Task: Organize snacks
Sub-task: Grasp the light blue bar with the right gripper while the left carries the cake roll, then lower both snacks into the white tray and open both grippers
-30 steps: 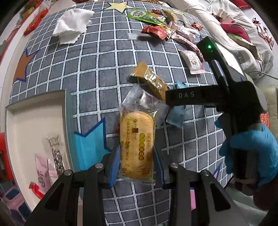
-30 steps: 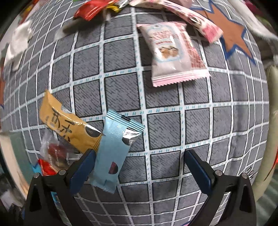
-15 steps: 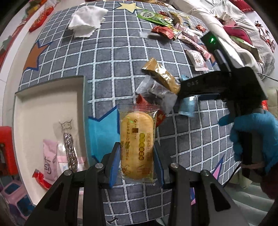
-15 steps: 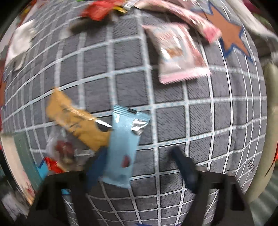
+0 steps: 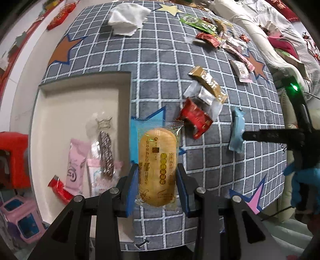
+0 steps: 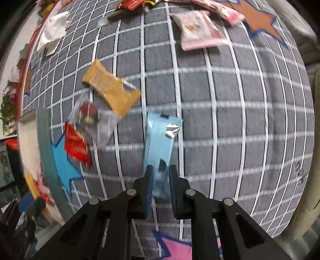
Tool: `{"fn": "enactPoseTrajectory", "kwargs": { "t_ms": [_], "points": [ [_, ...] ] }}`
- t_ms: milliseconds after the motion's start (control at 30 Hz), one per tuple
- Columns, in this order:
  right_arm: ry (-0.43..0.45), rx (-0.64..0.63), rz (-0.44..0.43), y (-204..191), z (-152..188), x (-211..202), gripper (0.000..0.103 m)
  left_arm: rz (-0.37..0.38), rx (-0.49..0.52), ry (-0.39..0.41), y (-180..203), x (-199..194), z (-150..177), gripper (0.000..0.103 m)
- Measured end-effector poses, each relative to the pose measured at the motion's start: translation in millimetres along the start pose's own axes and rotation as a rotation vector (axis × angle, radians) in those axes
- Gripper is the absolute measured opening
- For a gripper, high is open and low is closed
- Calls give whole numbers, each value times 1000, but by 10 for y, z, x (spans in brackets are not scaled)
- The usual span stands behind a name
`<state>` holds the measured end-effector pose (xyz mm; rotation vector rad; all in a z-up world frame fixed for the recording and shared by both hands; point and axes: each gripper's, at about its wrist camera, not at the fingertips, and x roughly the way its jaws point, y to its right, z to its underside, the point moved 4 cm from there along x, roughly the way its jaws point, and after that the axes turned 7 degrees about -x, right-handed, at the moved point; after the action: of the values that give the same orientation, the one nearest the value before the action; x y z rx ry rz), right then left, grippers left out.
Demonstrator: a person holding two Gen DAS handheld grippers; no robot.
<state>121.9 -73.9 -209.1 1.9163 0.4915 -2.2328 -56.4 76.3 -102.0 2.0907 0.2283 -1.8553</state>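
The left gripper (image 5: 157, 184) pinches a yellow cake (image 5: 158, 166) sealed in clear wrap with gold print. Its blue-padded fingers (image 5: 132, 186) press the lower half of the pack from both sides. The pack's long axis runs straight ahead along the fingers, and its crimped far end stands past their tips. It hangs above the table (image 5: 160, 66), which has a grey checked cover, just right of the tray's rim.

The right gripper (image 6: 161, 181) has its fingers (image 6: 148, 180) closed on the near end of a pale blue bar (image 6: 160, 144). The bar also points forward along the fingers, leaning slightly right, with a silver flap at its far end. The wrapper is creased where it is squeezed. This view is blurred, so whether the bar's far end touches the table cannot be told.

To the left of the cake, the cream tray (image 5: 128, 96) holds a pink pack (image 5: 75, 164), a clear pack with a dark stick (image 5: 105, 152) and a small red wrapper (image 5: 60, 190). Beyond the cake lie a red pack (image 5: 195, 118), a clear wrapper (image 5: 206, 98) and a gold bar (image 5: 209, 85), overlapping one another. A white tissue (image 5: 128, 18) sits at the far edge of the table.
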Motion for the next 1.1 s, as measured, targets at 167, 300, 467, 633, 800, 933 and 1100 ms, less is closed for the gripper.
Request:
{"fn": "enactPoseTrajectory", "kwargs": {
  "t_ms": [167, 300, 467, 633, 800, 933, 1100],
  "points": [
    [6, 82, -21, 156, 62, 55, 18, -8, -13, 4, -72, -41, 65, 40],
    [25, 138, -32, 271, -188, 97, 73, -13, -12, 15, -101, -96, 89, 40],
    [13, 144, 5, 196, -390, 178, 63, -22, -18, 15, -174, -128, 151, 40],
    [-12, 58, 129, -17, -415, 196, 28, -32, -41, 7, -286, -111, 200, 40],
    [-7, 62, 59, 14, -175, 180, 25, -35, -65, 21, -397, -126, 173, 40],
    [33, 27, -11, -30, 40, -54, 25, -40, -91, 38, -511, -134, 85, 40],
    [63, -41, -77, -408, 56, -315, 25, -48, -118, 62, -665, -185, -25, 40]
  ]
}}
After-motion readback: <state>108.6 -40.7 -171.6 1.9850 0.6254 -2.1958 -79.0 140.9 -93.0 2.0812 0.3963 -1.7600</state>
